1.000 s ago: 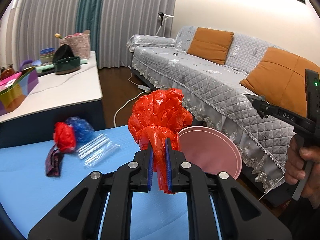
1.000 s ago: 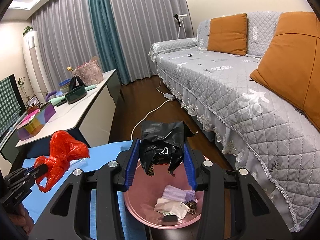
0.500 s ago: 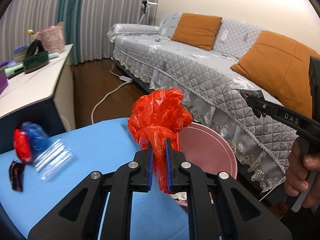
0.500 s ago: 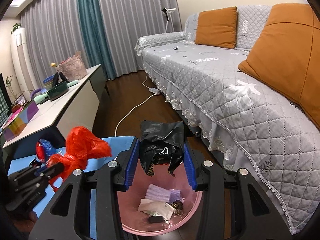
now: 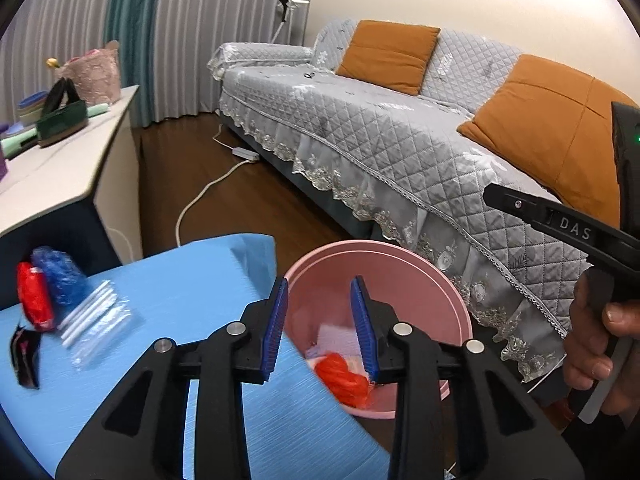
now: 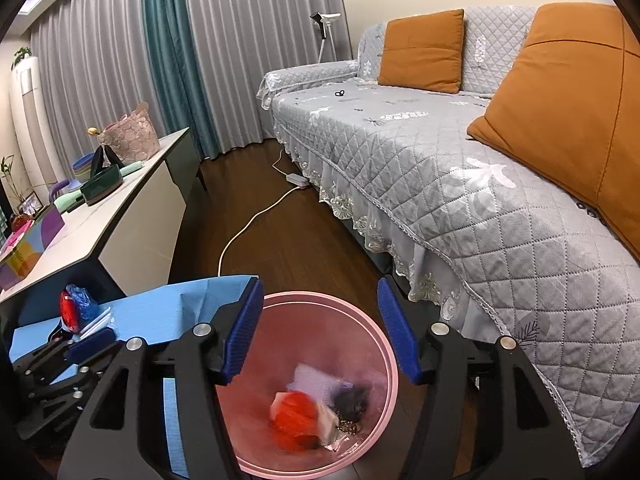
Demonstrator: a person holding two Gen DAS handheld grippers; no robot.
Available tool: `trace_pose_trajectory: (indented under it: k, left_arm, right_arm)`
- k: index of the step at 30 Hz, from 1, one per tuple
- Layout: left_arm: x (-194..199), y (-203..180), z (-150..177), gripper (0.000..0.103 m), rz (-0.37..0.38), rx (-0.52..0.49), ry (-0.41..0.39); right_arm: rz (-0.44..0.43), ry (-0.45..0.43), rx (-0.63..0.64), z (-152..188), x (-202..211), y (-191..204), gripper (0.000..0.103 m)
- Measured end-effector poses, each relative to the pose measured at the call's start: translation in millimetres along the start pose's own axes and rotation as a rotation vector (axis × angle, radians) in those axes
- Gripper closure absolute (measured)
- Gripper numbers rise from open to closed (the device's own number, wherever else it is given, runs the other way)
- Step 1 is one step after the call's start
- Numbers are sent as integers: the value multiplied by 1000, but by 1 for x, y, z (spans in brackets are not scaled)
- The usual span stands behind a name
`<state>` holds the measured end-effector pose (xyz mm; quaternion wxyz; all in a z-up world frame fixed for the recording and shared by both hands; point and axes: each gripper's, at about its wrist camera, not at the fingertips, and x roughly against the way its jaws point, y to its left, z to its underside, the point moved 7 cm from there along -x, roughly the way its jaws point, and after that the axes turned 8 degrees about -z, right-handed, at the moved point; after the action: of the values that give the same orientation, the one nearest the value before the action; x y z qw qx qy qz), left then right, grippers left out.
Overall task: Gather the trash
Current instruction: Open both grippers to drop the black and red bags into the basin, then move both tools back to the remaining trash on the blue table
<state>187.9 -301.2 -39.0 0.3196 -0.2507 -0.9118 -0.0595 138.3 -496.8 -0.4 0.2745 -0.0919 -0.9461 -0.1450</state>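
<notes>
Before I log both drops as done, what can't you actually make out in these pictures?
- Black bag: right wrist view, motion-blurred in the pink bin; its identity is unsure.
- Bin's bottom: left wrist view, blocked by the left gripper.
- Dark wrapper on the blue table: left view, blurred near the edge.

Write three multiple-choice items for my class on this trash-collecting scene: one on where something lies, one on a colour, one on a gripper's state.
1. Where is the red plastic bag?
A. On the sofa
B. Inside the bin
C. In the left gripper

2. What colour is the bin?
A. Pink
B. Green
C. White

3. How is the right gripper?
A. Shut on a black bag
B. Shut on nothing
C. Open and holding nothing

Answers:
1 B, the right wrist view shows it lying among the other trash in the bin.
2 A, its rim and walls are pink in both views.
3 C, its blue pads stand wide apart above the bin with nothing between them.
</notes>
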Motion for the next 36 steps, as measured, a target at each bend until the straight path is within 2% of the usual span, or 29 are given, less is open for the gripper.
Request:
trace_pose_trajectory:
  k: [12,21,27,32,36]
  left_arm:
    - [78,54,3,70,-86,34,-60]
    - [124,104,27,71,-162,66,-88]
    - [135,137,46,71,-219,124,-89]
    - [147,156,52,72,-243,156,-104]
    - [153,174,55,72,-268,184,-114]
  right_arm:
    - [-47,-42,20,-5,28,37,43]
    - [-104,-68,48,-3,55,71,45]
    - [-138,-58,51,2,59,84,56]
    - [-169,-54,44,4,58,96,69]
    - [-190,-52,59,5,54,110,72]
